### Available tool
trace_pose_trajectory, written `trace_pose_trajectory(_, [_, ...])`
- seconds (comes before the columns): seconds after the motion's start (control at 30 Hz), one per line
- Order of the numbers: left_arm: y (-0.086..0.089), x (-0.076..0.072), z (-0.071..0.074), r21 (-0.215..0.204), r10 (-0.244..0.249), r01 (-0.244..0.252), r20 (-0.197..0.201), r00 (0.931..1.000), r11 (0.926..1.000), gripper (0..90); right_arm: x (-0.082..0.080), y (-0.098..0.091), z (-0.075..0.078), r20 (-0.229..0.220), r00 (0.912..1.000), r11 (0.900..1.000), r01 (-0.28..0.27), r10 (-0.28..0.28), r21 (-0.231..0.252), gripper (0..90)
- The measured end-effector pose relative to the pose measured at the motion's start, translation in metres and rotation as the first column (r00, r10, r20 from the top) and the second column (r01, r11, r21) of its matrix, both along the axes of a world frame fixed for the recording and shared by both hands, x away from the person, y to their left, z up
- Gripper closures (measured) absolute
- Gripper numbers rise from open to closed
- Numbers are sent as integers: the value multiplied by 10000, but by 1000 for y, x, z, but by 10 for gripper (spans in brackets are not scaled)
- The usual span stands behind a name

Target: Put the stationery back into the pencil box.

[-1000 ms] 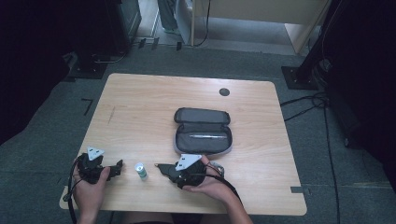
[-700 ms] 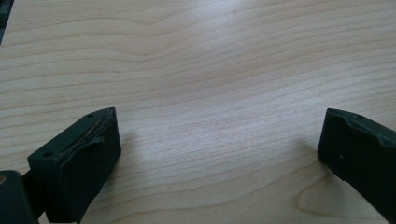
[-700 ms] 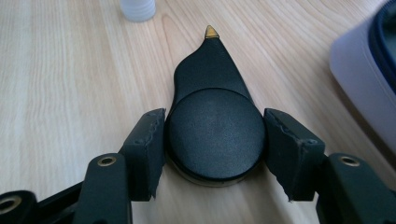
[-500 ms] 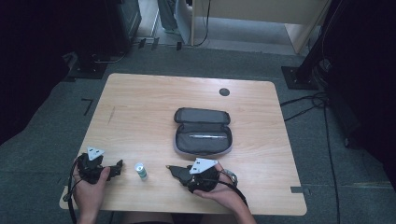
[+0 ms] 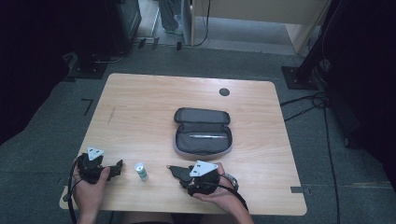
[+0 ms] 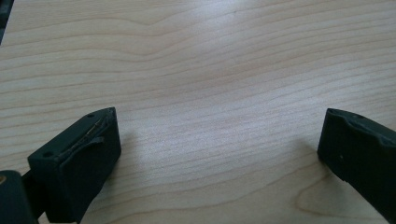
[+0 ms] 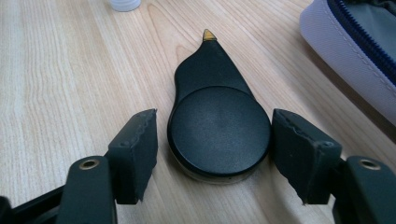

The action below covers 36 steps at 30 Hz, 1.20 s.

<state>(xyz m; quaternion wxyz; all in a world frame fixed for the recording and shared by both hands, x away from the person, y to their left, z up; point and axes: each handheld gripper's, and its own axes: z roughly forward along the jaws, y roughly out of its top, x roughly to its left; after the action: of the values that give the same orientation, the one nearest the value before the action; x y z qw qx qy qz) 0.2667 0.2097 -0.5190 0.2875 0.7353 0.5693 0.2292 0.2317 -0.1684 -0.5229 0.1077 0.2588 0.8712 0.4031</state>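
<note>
Right tool (image 7: 215, 140) astride black teardrop dispenser (image 7: 215, 126).

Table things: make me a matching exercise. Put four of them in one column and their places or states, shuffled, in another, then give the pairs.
Things:
1. pen
2. small bottle
3. black teardrop tool
4. round black disc

Places or states:
A. standing upright, left of the pencil case
B. lying flat on the wood, with an amber tip
C. lying inside the open case
D. set in the table near its far edge

Pairs: 1-C, 2-A, 3-B, 4-D
</note>
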Motion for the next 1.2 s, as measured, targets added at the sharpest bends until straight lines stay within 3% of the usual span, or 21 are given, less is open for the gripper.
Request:
trace_pose_trajectory(0.1, [0,0,0,1,-2,2,3,10000,10000,0,0,-1,0,60,10000,10000,39,-39,40,407])
trace_pose_trajectory(0.6, [0,0,0,6,-6,6,-1,10000,10000,0,-5,-8,4,-19,9998,9998,176,-176,10,416])
trace_pose_trajectory(0.83, [0,0,0,6,-8,8,-2,10000,10000,0,-5,-18,16,-9,9993,9989,387,-387,253,416])
trace_pose_trajectory(1.2, [0,0,0,4,-8,8,-2,10000,10000,0,4,-34,43,397,9953,9945,856,-880,602,416])
